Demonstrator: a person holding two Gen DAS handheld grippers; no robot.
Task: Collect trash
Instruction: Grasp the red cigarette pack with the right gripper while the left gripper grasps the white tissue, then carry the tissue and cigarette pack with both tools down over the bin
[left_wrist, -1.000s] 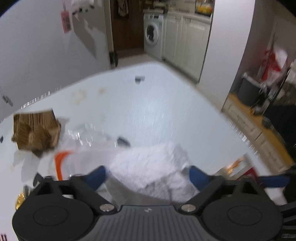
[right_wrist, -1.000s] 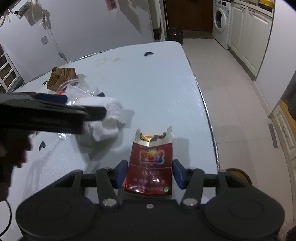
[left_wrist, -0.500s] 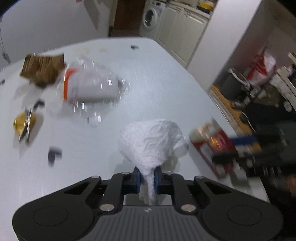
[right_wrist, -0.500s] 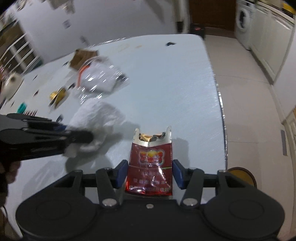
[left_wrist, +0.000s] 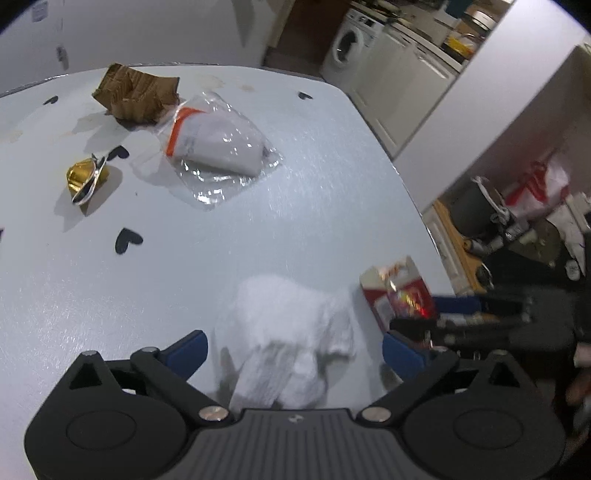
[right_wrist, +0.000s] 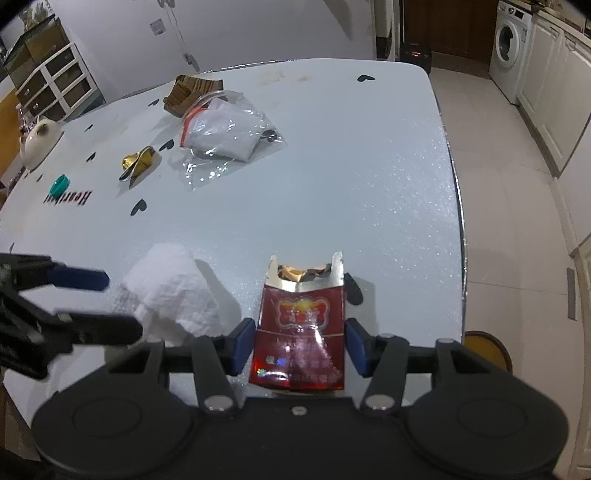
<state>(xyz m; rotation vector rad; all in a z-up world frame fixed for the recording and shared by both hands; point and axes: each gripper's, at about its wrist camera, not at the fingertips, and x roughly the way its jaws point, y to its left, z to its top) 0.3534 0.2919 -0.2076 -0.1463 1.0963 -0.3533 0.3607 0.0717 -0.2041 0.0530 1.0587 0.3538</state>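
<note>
A crumpled white tissue (left_wrist: 284, 332) lies on the white table (left_wrist: 314, 177) near its front edge, between the wide-open fingers of my left gripper (left_wrist: 295, 350); nothing grips it. It also shows in the right wrist view (right_wrist: 173, 291), beside the left gripper (right_wrist: 92, 302). A torn red cigarette pack (right_wrist: 301, 328) lies flat between the fingers of my right gripper (right_wrist: 297, 343), whose pads stand just clear of its sides. The pack also shows in the left wrist view (left_wrist: 399, 295).
Farther back lie a clear plastic bag with white contents (right_wrist: 221, 134), torn brown cardboard (right_wrist: 190, 92), a gold foil wrapper (right_wrist: 138, 162) and a teal cap (right_wrist: 59, 184). A white teapot (right_wrist: 38, 140) stands at the left. The table's right edge (right_wrist: 456, 206) drops to tiled floor.
My left gripper, shut on the tissue half a second ago, has opened and let it go on the table near the cigarette pack. The right gripper stays around the pack.
</note>
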